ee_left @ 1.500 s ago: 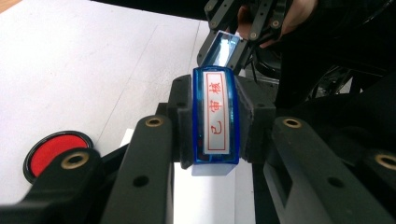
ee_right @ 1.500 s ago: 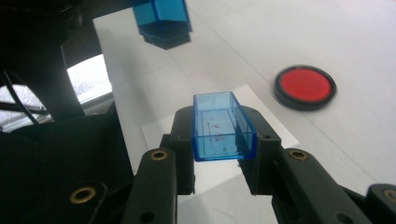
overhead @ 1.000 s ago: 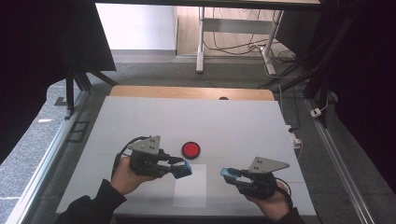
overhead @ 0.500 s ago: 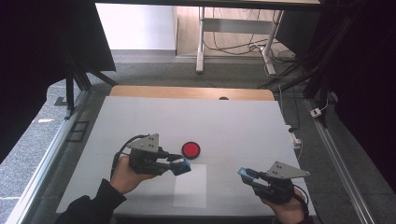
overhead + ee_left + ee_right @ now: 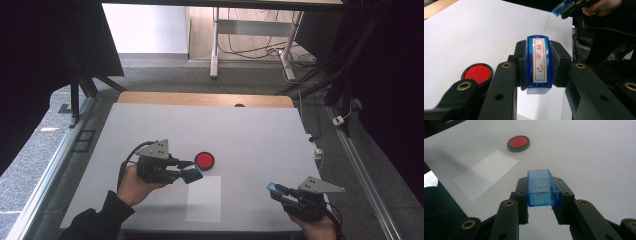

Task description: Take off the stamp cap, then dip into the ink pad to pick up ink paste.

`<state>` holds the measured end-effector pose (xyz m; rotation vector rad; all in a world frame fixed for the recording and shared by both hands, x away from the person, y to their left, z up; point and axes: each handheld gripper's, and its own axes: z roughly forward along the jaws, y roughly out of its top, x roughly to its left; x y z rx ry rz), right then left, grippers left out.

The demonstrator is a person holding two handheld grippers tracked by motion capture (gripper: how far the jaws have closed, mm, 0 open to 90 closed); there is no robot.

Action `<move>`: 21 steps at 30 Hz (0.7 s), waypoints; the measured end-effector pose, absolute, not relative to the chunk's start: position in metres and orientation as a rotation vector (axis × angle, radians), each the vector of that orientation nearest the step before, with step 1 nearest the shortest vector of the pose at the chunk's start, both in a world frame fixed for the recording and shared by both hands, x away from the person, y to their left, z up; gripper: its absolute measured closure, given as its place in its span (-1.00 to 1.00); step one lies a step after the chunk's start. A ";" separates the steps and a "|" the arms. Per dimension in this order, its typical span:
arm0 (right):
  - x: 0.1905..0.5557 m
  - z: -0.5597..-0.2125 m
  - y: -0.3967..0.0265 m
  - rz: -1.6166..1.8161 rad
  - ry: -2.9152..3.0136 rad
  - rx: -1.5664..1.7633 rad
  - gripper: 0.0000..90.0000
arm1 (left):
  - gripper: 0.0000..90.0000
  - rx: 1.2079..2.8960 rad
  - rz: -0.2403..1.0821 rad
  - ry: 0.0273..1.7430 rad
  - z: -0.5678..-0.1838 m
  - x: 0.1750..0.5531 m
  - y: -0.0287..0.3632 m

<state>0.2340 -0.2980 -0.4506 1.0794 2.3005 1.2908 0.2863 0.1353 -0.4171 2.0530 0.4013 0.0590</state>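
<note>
My left gripper (image 5: pixel 191 173) (image 5: pixel 539 66) is shut on a blue stamp (image 5: pixel 539 63) whose white face bears red characters; it hovers just left of the red ink pad (image 5: pixel 204 160) (image 5: pixel 477 73) and above the top edge of a white paper sheet (image 5: pixel 204 198). My right gripper (image 5: pixel 274 189) (image 5: pixel 543 192) is shut on the stamp's clear blue cap (image 5: pixel 543 187) (image 5: pixel 273 188), an empty open box, near the table's front right. In the right gripper view the ink pad (image 5: pixel 518 143) and the paper (image 5: pixel 486 173) lie ahead to the left.
The white table (image 5: pixel 250 135) has a wooden strip (image 5: pixel 200 98) along its far edge. Metal rails run along both sides. Desk legs and cables stand on the floor beyond. The person's dark sleeve (image 5: pixel 95 222) comes in at the lower left.
The right gripper with the blue cap has moved to the right and toward the front edge, away from the paper. The left gripper with the stamp has stayed where it was.
</note>
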 end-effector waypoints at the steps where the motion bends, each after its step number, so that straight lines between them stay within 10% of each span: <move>1: 0.234 -0.451 -0.299 1.287 2.305 1.084 0.52 | 0.56 2.055 0.060 0.407 -0.417 0.287 0.135; 21: 0.233 -0.456 -0.301 1.274 2.351 1.092 0.52 | 0.56 2.089 0.093 0.485 -0.419 0.311 0.125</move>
